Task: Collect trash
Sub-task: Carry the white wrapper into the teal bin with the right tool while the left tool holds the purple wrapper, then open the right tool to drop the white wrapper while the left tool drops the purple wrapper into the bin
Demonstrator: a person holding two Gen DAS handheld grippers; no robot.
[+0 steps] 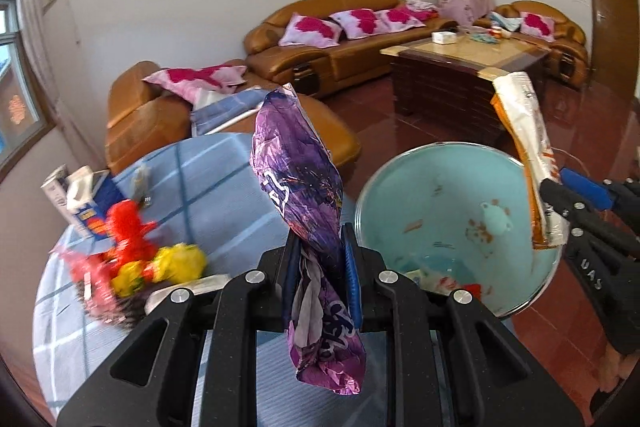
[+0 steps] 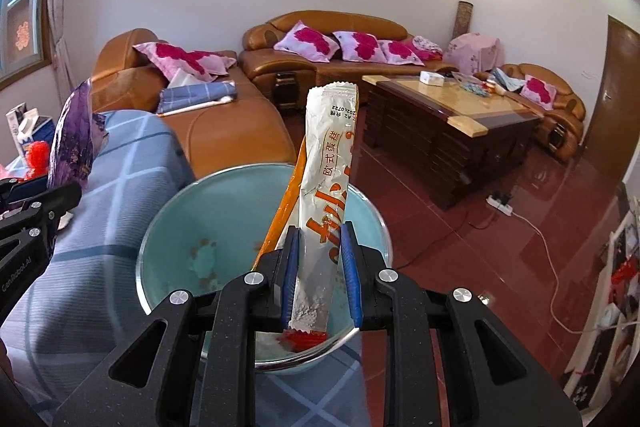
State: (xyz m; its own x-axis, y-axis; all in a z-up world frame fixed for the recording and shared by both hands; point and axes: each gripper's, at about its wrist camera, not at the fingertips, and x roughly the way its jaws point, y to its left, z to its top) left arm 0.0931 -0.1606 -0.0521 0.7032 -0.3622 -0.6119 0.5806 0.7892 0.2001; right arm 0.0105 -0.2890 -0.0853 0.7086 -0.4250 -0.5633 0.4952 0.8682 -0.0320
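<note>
1. The purple wrapper stands up the centre of the left wrist view, clenched between the blue pads of the left gripper. Its lower end hangs over the checked blue tablecloth, just left of the bin's rim.
2. The white-and-orange wrapper rises through the middle of the right wrist view, pinched by the right gripper, directly over the mouth of the teal bin.
3. The step in hand looks like the drop: both pieces are carried to the bin, which already holds scraps at the bottom.
4. Next, the right fingers need only release; the left must shift rightward over the opening first.
5. More litter waits at the lower left of the left view: red and yellow wrappers and a small carton.
</note>
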